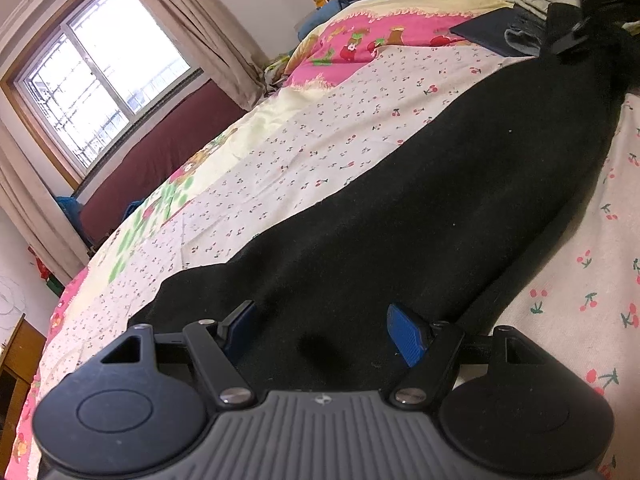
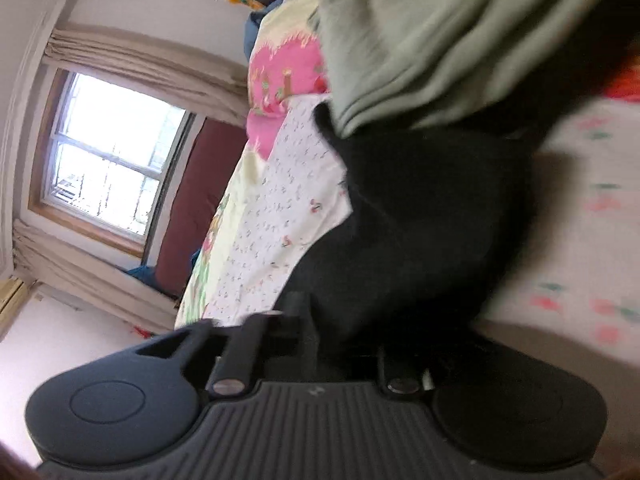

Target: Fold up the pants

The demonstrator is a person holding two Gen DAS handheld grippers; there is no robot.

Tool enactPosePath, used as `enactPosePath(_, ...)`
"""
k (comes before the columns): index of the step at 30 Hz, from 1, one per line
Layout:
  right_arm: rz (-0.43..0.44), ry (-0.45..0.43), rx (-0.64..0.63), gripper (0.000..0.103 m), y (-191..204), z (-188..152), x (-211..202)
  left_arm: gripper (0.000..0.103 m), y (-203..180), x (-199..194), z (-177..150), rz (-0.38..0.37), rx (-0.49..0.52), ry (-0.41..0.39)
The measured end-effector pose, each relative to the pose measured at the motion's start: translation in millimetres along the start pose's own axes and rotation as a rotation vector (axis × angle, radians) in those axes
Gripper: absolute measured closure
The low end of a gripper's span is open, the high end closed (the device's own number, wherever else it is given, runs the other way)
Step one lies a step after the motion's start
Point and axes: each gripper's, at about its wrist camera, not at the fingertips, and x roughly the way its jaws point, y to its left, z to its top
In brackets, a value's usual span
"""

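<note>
black fleece, the pants (image 1: 420, 200), lies stretched long across the bed (image 1: 280, 152), one end under my left claw (image 1: 324, 332), the other running off to my right claw (image 1: 576, 36). my left claw stands released, blue pads (image 1: 408, 340) wide apart just above the cloth, gripping nothing; i judge it waits there to pin or pick up this end for the fold. in the right view the cloth (image 2: 420, 220) fills the space before my right claw (image 2: 348, 344); that picture is blurred, so i cannot tell whether it has clenched. a green garment (image 2: 420, 40) lies beyond. no containers show.
</note>
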Motion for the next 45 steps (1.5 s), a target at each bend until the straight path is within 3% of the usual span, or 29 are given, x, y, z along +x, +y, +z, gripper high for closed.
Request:
enactPosePath(3,-0.086,-0.035,-0.022,0.063,-7.8,4.2,-18.3,0.019,0.0,0.7,-0.1,-0.003,-0.009,-0.001)
enactPosePath(9,-0.111,0.005,0.002,0.065,-18.6,4.0,-38.0,0.019,-0.8,-0.4,0.0,-0.004,-0.019,-0.003)
enactPosePath(16,-0.114,0.083,0.073,0.058,-14.4,7.6,-29.1,0.019,-0.4,-1.2,-0.4,-0.008,-0.017,-0.004)
enactPosePath(18,-0.093,0.111,0.078,0.053,-13.7,9.0,-18.3,0.019,-1.2,0.6,-1.0,-0.008,-0.031,-0.001)
enactPosePath(22,-0.14,0.13,0.052,0.054,-6.9,7.6,13.0,0.019,-1.7,-0.6,-0.4,-0.008,-0.017,-0.005)
enactPosePath(25,-0.137,0.12,0.059,0.051,-5.7,5.6,9.7,0.019,0.3,0.4,-0.5,-0.016,-0.029,-0.002)
enactPosePath(30,-0.152,0.156,0.058,0.056,-3.5,2.0,-15.8,0.019,0.6,0.5,-0.7,-0.021,-0.027,-0.009)
enactPosePath(34,-0.161,0.217,0.022,0.047,6.3,-0.6,-2.7,0.019,0.7,3.9,-1.4,-0.025,-0.053,-0.001)
enactPosePath(39,-0.155,0.171,-0.009,0.048,7.4,-10.0,28.7,0.019,0.2,2.3,-0.5,-0.022,-0.045,-0.004)
enactPosePath(42,-0.133,0.156,-0.009,0.052,5.6,-13.1,15.9,0.019,0.5,1.7,-0.4,-0.024,-0.042,-0.006)
enactPosePath(45,-0.087,0.134,0.07,0.054,-7.2,-11.6,-3.0,0.019,2.7,2.0,-1.7,-0.032,-0.062,-0.005)
